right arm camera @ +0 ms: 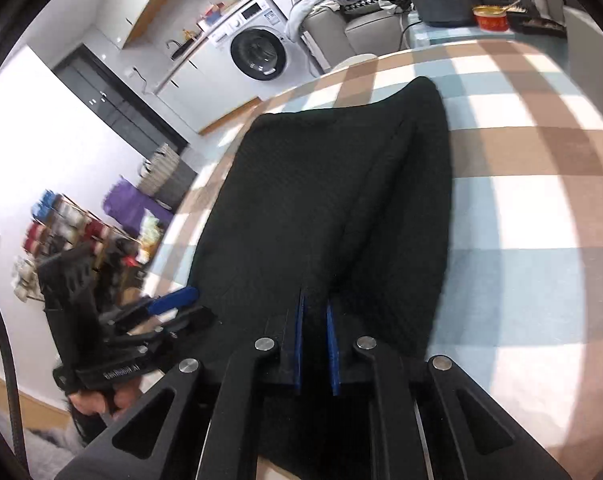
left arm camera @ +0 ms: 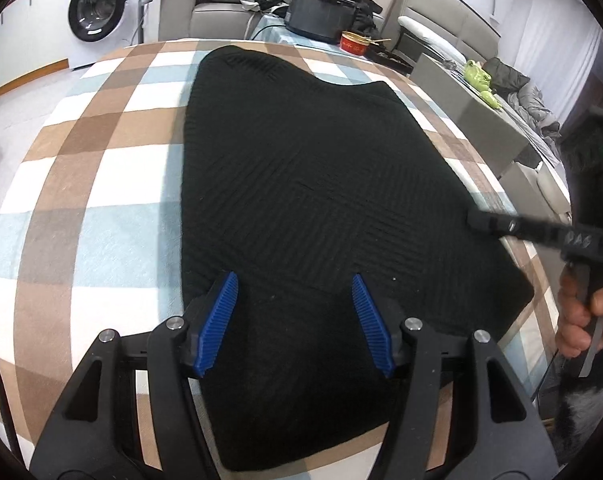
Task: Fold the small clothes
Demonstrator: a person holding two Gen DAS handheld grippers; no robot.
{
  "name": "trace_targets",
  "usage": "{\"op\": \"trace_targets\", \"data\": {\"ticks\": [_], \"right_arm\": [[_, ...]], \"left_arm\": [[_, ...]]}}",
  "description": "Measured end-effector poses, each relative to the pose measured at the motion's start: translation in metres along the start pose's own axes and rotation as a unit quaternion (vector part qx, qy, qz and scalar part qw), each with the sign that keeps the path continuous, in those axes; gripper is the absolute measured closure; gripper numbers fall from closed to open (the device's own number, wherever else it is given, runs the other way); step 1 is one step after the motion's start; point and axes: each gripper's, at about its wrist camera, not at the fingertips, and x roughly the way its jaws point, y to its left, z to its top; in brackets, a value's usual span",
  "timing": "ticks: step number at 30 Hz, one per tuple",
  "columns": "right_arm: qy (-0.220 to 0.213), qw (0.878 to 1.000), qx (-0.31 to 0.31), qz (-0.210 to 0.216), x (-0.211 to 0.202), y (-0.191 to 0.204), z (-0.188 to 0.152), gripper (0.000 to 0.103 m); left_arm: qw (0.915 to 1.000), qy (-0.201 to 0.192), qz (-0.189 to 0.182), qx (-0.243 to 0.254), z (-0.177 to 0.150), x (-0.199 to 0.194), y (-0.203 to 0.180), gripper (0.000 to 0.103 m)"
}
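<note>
Currently mid-fold, early stage. Black knit garment (left arm camera: pixel 321 184) spread flat on checked blanket (left arm camera: pixel 101 208) covering the desk, one long edge already doubled over along the side nearer the right hand-held gripper, judging by the raised ridge in the right wrist view.

Left hand-held gripper (left arm camera: pixel 295 308): released, blue pads (left arm camera: pixel 221 320) standing apart over the near hem, nothing between them, hovering above or just grazing the fabric; contact not clear.

Right hand-held gripper (right arm camera: pixel 314 320): nearly clenched, narrow slit between pads, dark fabric showing in that slit. Seems pinched on a fold of the garment, though pad contact hard to confirm against black cloth. Seen from the left wrist view, tip (left arm camera: pixel 477 220) lying at the garment's right edge.

Step in hand, by judgement: securing the near edge on both sides ahead of a lengthwise fold.

Next move calls for: closing left pads on the hem, matching right grip, lifting both corners level, carrying away toward the far edge.

Risk: thick knit slipping from a shallow pinch.
</note>
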Motion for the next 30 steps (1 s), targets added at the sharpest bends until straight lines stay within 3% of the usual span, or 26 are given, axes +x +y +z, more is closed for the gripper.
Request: {"op": "trace_targets", "data": {"ticks": [2,4,8,9,10,11,12,13,15,19,22,24,26,30], "right_arm": [[0.034,0.999,0.008,-0.015,0.006,-0.004,-0.008,0.09],[0.024,0.999,0.018,0.022,-0.004,-0.003,-0.01,0.086],[0.031,0.998,-0.008,0.06,-0.019,0.008,-0.028,0.059],[0.037,0.997,-0.015,0.061,-0.016,0.009,-0.03,0.059],[0.046,0.997,-0.024,0.054,-0.013,0.012,-0.035,0.06],[0.049,0.997,-0.031,0.04,-0.012,0.012,-0.038,0.07],[0.05,0.997,-0.041,0.029,-0.012,0.015,-0.043,0.087],[0.046,0.997,-0.049,0.042,-0.014,0.02,-0.047,0.091],[0.037,0.997,-0.063,0.029,-0.027,0.021,-0.05,0.094],[0.064,0.997,-0.048,-0.004,-0.02,0.013,-0.061,0.094],[0.043,0.998,-0.043,-0.002,-0.032,0.012,-0.055,0.082],[0.011,0.999,-0.03,-0.017,-0.039,0.007,-0.051,0.054],[-0.001,0.999,-0.008,-0.04,-0.03,-0.001,-0.047,0.05],[0.004,0.999,0.039,-0.024,-0.01,-0.011,-0.046,0.05]], "left_arm": [[0.9999,0.001,-0.001,-0.01,-0.003,-0.003,0.007,0.046],[0.9998,0.002,0.0,-0.018,-0.005,-0.009,0.015,0.046],[0.9998,-0.001,-0.006,-0.021,-0.014,-0.023,0.021,0.042],[0.9997,0.0,-0.011,-0.02,-0.017,-0.023,0.021,0.04],[0.9998,0.004,-0.011,-0.014,-0.021,-0.023,0.021,0.039],[0.9999,0.008,-0.003,-0.008,-0.025,-0.021,0.02,0.039],[0.9999,0.011,0.002,-0.006,-0.027,-0.02,0.02,0.039],[0.9999,0.015,0.004,-0.005,-0.031,-0.019,0.021,0.039],[0.9997,0.024,-0.001,-0.01,-0.036,-0.019,0.025,0.039],[0.9996,0.024,0.003,-0.018,-0.043,-0.022,0.033,0.038],[0.9993,0.025,0.0,-0.028,-0.044,-0.025,0.036,0.038],[0.9991,0.023,-0.009,-0.035,-0.043,-0.024,0.036,0.038],[0.9989,0.022,-0.016,-0.037,-0.042,-0.023,0.035,0.038],[0.9988,0.02,-0.023,-0.037,-0.04,-0.02,0.03,0.041]]}}
